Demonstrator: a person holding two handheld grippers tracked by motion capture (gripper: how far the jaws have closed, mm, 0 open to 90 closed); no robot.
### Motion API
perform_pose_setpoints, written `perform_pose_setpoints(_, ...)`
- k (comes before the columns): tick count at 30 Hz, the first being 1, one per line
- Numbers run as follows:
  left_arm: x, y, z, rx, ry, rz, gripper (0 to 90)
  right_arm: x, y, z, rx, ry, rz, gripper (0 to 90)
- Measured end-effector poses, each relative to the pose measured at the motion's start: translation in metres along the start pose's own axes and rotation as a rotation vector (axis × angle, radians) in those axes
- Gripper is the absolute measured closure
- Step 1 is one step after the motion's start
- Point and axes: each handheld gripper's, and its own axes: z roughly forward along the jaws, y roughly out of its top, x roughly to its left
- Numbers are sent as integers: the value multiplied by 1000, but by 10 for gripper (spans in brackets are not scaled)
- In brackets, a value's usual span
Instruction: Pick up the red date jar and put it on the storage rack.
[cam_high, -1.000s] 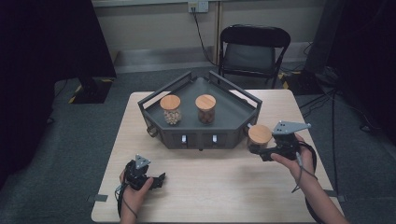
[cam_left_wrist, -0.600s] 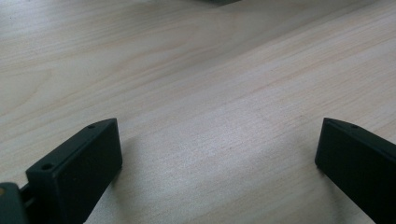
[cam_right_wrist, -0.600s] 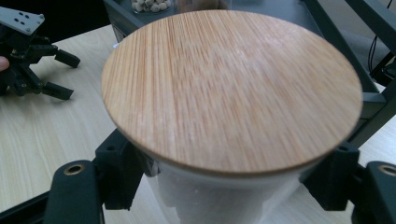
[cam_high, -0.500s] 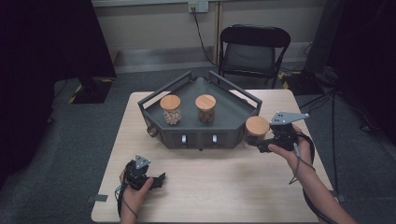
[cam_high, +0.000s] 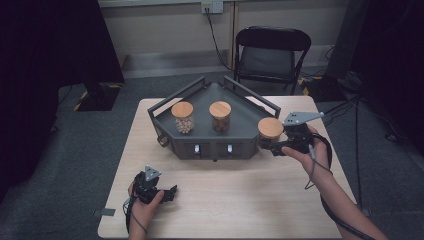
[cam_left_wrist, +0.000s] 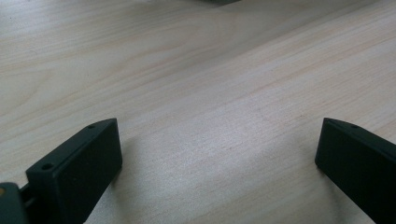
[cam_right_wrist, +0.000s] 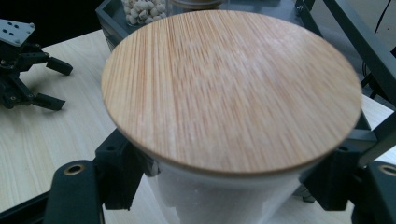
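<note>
My right gripper (cam_high: 270, 146) is shut on a clear jar with a round wooden lid (cam_high: 270, 128) and holds it off the table at the right front corner of the grey tray (cam_high: 200, 99). In the right gripper view the lid (cam_right_wrist: 233, 88) looms large, with the black jaws pressed against the jar's sides below it. My left gripper (cam_high: 169, 193) rests on the table near its front left, open, and between its jaws (cam_left_wrist: 219, 163) lies bare wood. It also appears far off in the right gripper view (cam_right_wrist: 63, 86).
Two more wooden-lidded jars stand in the tray, one with pale round pieces (cam_high: 182, 118) and one with brown contents (cam_high: 220, 116). The tray has raised rails along its back sides. A black folding chair (cam_high: 272, 50) stands behind the wooden table (cam_high: 250, 200).
My right gripper has lifted the jar and carried it a little left, closer to the tray's right corner. The left gripper has stayed where it was.
</note>
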Motion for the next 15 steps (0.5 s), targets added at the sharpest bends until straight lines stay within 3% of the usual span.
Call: perform_pose_setpoints(15, 0, 0, 0, 0, 0, 0, 2, -1, 21, 14, 8, -11, -6, 255)
